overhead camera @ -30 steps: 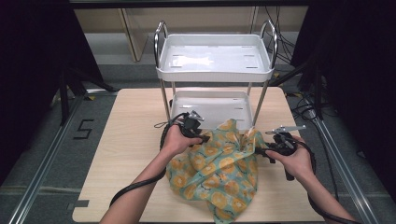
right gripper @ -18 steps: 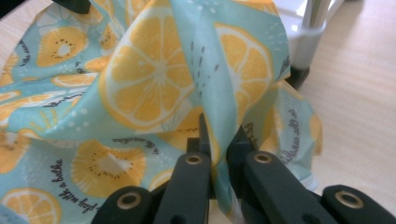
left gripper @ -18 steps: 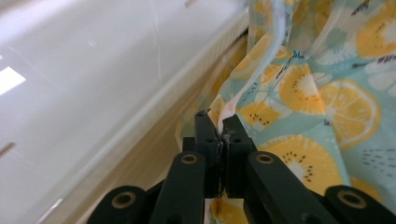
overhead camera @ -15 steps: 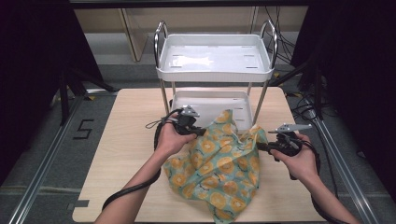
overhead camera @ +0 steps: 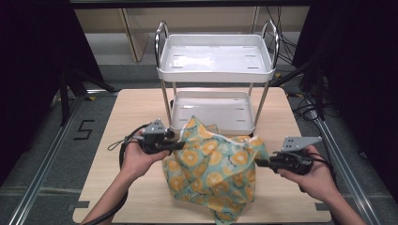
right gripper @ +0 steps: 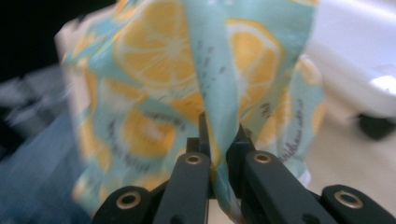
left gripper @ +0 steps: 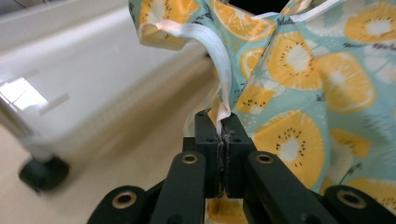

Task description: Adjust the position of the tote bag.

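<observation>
From the high view, a citrus-print cloth (overhead camera: 213,176) is held up between the left gripper (overhead camera: 180,146) and the right gripper (overhead camera: 259,163), above the worktop's (overhead camera: 136,117) near edge, before a white two-tier trolley (overhead camera: 216,70), apparently to spread it. In the left gripper view, a white hem (left gripper: 219,74) is clamped between the fingers. In the right gripper view, a fold of cloth is pinched between the fingers.

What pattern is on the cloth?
Orange citrus slices on teal cloth, white-edged; clearest in the left gripper view.
</observation>
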The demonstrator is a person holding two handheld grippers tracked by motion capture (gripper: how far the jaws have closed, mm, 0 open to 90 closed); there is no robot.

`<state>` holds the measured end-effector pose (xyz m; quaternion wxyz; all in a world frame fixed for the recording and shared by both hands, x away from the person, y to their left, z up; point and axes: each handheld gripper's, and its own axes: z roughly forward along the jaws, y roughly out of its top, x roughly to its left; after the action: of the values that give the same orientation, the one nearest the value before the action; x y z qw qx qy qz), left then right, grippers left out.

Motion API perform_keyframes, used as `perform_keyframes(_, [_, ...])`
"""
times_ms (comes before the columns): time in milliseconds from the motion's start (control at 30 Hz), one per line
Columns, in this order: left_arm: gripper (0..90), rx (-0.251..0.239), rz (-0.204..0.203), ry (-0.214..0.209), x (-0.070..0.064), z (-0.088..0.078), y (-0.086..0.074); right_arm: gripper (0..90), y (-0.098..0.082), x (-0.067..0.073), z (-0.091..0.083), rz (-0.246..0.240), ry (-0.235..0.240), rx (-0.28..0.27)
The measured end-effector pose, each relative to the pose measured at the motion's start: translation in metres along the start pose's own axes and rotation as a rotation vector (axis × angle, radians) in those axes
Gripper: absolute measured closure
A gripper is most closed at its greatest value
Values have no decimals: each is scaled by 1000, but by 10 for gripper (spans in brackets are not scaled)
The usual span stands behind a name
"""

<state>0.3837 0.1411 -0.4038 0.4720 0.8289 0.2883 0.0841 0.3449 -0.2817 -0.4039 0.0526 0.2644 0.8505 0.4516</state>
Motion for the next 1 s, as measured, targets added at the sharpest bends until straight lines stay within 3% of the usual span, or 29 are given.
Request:
perform_keyframes(33, [870,16,14,-9,-2,-1,-9,900,-8,11,6,-71,47,67])
perform_keyframes(67, [870,30,12,-13,-4,-2,-14,900,-8,11,6,-71,47,67])
perform_keyframes(100, [870,40,8,-18,-7,-2,-21,900,-11,14,8,-90,65,101])
perform_keyframes(167, [864,61,21,-30,-12,0,-34,898,-24,21,19,-144,111,204])
perform_keyframes(233, [859,84,46,-45,-20,5,-48,859,-32,22,25,-136,135,281])
perform_keyframes(300, [856,83,66,-41,-24,7,-50,804,-34,17,25,-126,102,335])
perform_keyframes(333, [856,83,66,-41,-24,7,-50,804,-34,17,25,-126,102,335])
perform_keyframes(367, [856,80,65,-41,-26,8,-49,711,-29,9,20,-123,62,350])
perform_keyframes(400, [856,78,77,-39,-27,8,-48,711,-29,9,20,-123,62,350])
perform_keyframes(433, [855,76,98,-37,-29,8,-43,654,-17,4,3,-87,-14,316])
perform_keyframes(533, [854,66,104,-33,-30,9,-40,591,-5,-1,-11,-87,-41,289])
perform_keyframes(567, [854,65,123,-33,-29,10,-37,568,1,-2,-17,-84,-66,249])
perform_keyframes(600, [854,67,113,-27,-30,10,-36,555,9,-6,-25,-108,-78,242])
perform_keyframes(633, [854,70,125,-18,-31,12,-34,504,22,-6,-37,-118,-111,193])
perform_keyframes(700, [854,73,125,-5,-31,13,-34,490,31,-8,-44,-137,-139,168])
perform_keyframes(900, [853,74,134,-7,-32,14,-33,474,45,-10,-54,-124,-172,106])
perform_keyframes(933, [851,75,143,-9,-33,14,-32,455,49,-9,-53,-91,-173,44])
perform_keyframes(1000, [850,77,148,-10,-33,14,-32,448,52,-11,-51,-82,-164,21])
